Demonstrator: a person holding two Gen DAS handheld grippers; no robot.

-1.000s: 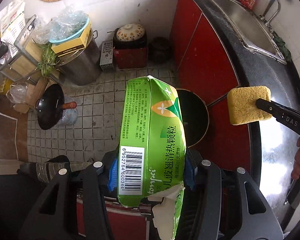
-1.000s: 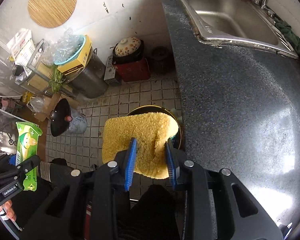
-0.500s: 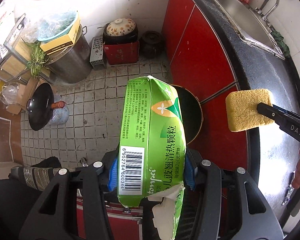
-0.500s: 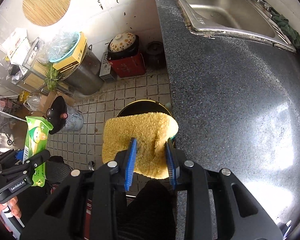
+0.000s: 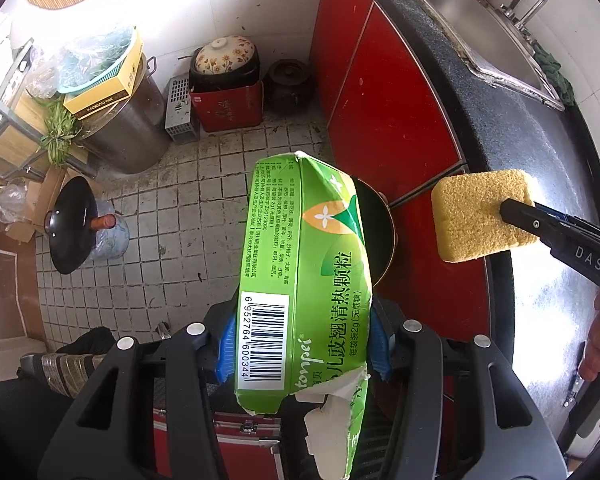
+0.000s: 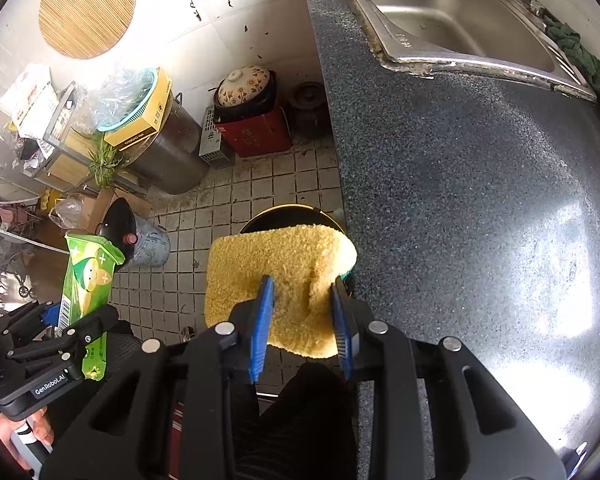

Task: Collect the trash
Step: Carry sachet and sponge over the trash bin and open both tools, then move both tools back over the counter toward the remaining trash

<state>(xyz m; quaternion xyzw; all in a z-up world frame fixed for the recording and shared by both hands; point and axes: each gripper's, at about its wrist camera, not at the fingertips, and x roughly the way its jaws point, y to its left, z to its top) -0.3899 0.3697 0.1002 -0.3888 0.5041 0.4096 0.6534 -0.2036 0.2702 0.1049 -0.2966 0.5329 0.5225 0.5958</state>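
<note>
Green torn packet (image 5: 304, 280) clamped between left tongs (image 5: 302, 344), yellow sponge (image 6: 276, 284) pinched in right tongs (image 6: 302, 312), both above dark bin (image 6: 288, 216) beside speckled surface (image 6: 480, 200)

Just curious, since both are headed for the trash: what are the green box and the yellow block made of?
The green box looks like thin printed cardboard: its torn end shows white board. The yellow block looks like a soft, porous sponge: its grainy surface dents between the right claw.

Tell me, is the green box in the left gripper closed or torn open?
Torn open. The green box shows ragged white edges at its end nearest the camera, where the left gripper clamps it.
</note>
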